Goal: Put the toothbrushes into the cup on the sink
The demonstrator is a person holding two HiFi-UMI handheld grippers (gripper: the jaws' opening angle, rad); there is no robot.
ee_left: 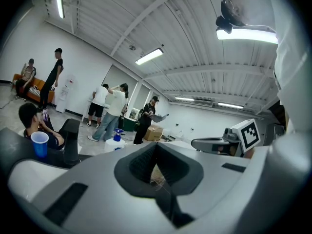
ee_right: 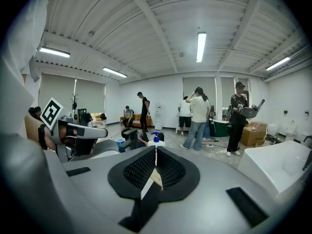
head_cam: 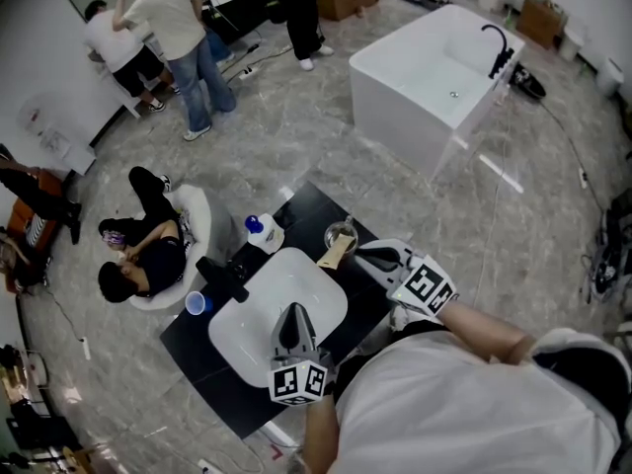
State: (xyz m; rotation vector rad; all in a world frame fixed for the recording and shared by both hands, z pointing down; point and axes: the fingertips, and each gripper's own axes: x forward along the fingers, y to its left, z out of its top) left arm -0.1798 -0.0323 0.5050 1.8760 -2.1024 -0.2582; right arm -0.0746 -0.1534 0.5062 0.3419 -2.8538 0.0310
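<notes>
Tan toothbrush (ee_right: 155,178) is pinched btw the closed jaws of the right hand-held gripper (head_cam: 363,256). In the head view its free end reaches the clear cup (head_cam: 342,233), which stands at the far corner of the white sink (head_cam: 259,309) on the black table (head_cam: 311,210). Can't tell if the tip is past the rim yet.

Left hand-held gripper (head_cam: 294,316) hovers over the basin. Its jaws are also closed, on what looks like a second toothbrush (ee_left: 156,175), w/ only a pale bristly bit showing.

Best approach, imo: tilt the handle toward upright, get the low end well inside the rim, then let go. Glass looks light, so no side push. Bring the left one in only once the right is clear of the cup.
</notes>
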